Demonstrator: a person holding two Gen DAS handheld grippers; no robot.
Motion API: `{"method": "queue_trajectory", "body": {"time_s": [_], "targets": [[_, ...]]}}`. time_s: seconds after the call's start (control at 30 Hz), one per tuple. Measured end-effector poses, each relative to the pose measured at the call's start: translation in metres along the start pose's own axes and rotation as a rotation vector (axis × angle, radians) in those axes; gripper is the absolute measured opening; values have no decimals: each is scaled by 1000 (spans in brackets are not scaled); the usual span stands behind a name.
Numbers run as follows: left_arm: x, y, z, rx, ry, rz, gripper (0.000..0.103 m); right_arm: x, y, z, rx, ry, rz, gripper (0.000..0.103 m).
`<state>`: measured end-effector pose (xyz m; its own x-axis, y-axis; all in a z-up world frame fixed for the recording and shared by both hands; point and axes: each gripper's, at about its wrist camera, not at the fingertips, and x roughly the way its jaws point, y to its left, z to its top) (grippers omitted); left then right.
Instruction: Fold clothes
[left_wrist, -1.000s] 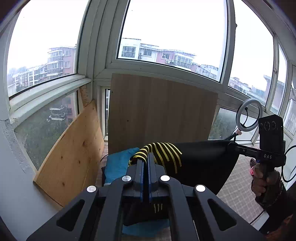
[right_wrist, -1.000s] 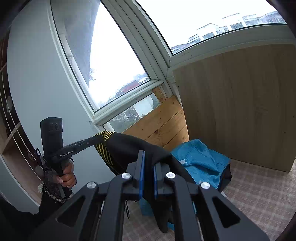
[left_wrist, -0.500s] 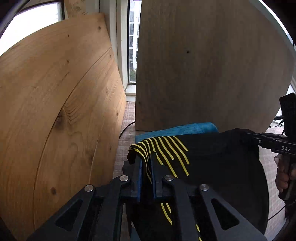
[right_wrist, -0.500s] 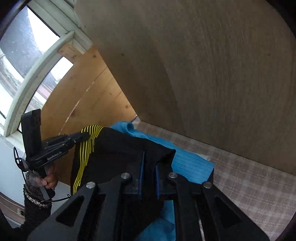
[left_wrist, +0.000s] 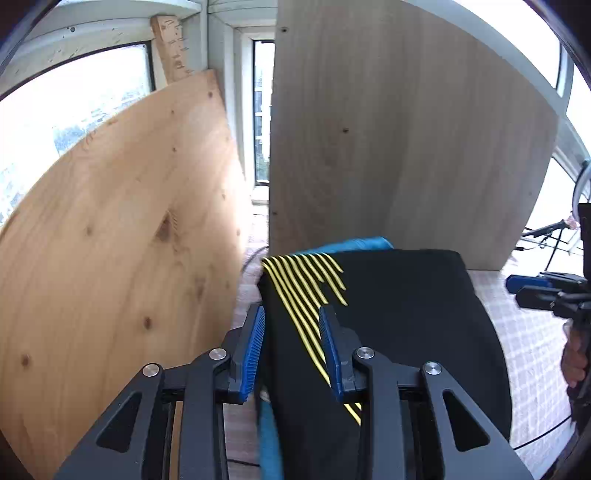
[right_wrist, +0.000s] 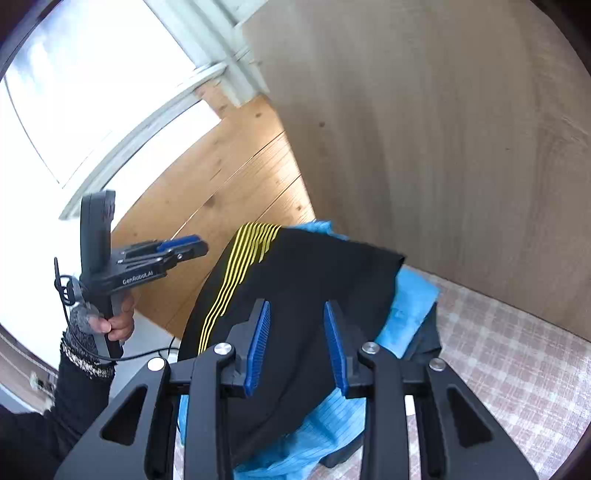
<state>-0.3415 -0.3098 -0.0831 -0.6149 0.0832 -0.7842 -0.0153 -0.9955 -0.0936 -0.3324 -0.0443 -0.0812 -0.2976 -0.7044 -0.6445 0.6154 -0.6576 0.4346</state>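
A folded black garment with yellow stripes (left_wrist: 399, 317) lies flat on top of a blue garment (left_wrist: 365, 244) on the table; it also shows in the right wrist view (right_wrist: 306, 280), over the blue garment (right_wrist: 410, 306). My left gripper (left_wrist: 291, 350) is open, its blue pads either side of the striped edge, holding nothing. My right gripper (right_wrist: 295, 343) is open above the black garment's near right part. The left gripper (right_wrist: 181, 247) also shows from the side in the right wrist view, off the cloth's left edge.
A light pine board (left_wrist: 110, 258) leans at the left and a grey-brown board (left_wrist: 406, 147) stands behind the pile. The checked tablecloth (right_wrist: 498, 350) runs to the right. A dark garment (right_wrist: 428, 339) lies under the blue one. Windows are behind.
Both grippers lowered the black garment onto the blue one, then opened and let it go. The cloth now lies flat instead of hanging stretched between them.
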Motion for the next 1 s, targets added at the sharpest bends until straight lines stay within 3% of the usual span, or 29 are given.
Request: {"method": "queue_trajectory", "body": {"time_s": [0.1,0.2,0.37,0.43,0.5,0.67,0.7,1.0], "targets": [[10,-8,-30,7,53,-19,29,25,20,-35,-89,109,-45,30],[28,-4,-53,6,137,49,32,31,24,-64,-155,177,-120,31],[-7,2,-64,-21,94,115,30,-4,26,-85,-200,205,-204,41],[-26,1,-67,-31,66,132,30,-28,25,-98,-150,186,-222,41],[-49,-10,-75,-29,40,101,33,-52,23,-112,-92,164,-239,41],[-92,-51,-104,-54,4,-76,40,-110,19,-153,68,102,-354,54],[-100,-60,-109,-57,0,-103,46,-121,19,-162,101,88,-380,55],[-145,-129,-141,10,-16,-64,69,-198,36,-206,244,-42,-566,64]]}}
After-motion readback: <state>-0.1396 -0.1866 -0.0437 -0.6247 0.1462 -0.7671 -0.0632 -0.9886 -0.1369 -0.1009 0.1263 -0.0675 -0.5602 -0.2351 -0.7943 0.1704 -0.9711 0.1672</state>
